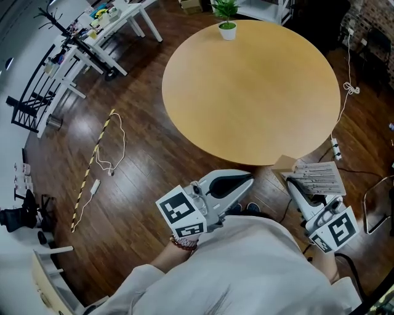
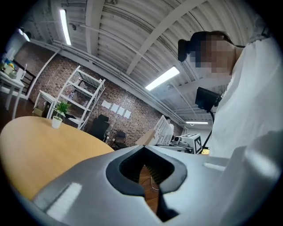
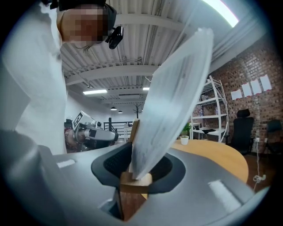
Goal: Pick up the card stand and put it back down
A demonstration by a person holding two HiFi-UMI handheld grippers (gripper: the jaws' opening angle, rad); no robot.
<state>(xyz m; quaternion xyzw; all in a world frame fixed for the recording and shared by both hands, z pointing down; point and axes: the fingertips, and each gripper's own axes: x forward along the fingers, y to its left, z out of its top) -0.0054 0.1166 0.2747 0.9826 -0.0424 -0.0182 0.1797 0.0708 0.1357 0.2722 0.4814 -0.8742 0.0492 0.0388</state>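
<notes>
Dark plank floor [image 1: 141, 184], glossy, crossed by a loose cable [image 1: 116, 144].

Round table [image 1: 246, 104]: smooth pale wood, matt, top almost bare.

White shirt [image 1: 258, 271], soft cloth, close to the near rim of the table.

Left tongs [image 1: 249, 179]: grey moulded plastic with dark ribbed pads, closed tip to tip on nothing, pointed level toward the table. Probably idle, spare to a one-handed lift.

Right tongs [image 3: 135, 178]: same build, clamped tight on the base of the card stand [image 1: 315, 177]. Gripped low, presumably to keep the sheet free and unbent.

Card stand off the table, in the air just outside the near rim and above the floor, tilted. Judged mid-carry, set-down not yet done.

Printed white card [image 3: 172, 97]: thin, flat, stiff, slotted into a small wooden block [image 3: 132, 182], square-cut, light in grain.

Potted plant [image 1: 226, 18] at the far rim: green leaves, plain white pot, well apart from both tongs.
</notes>
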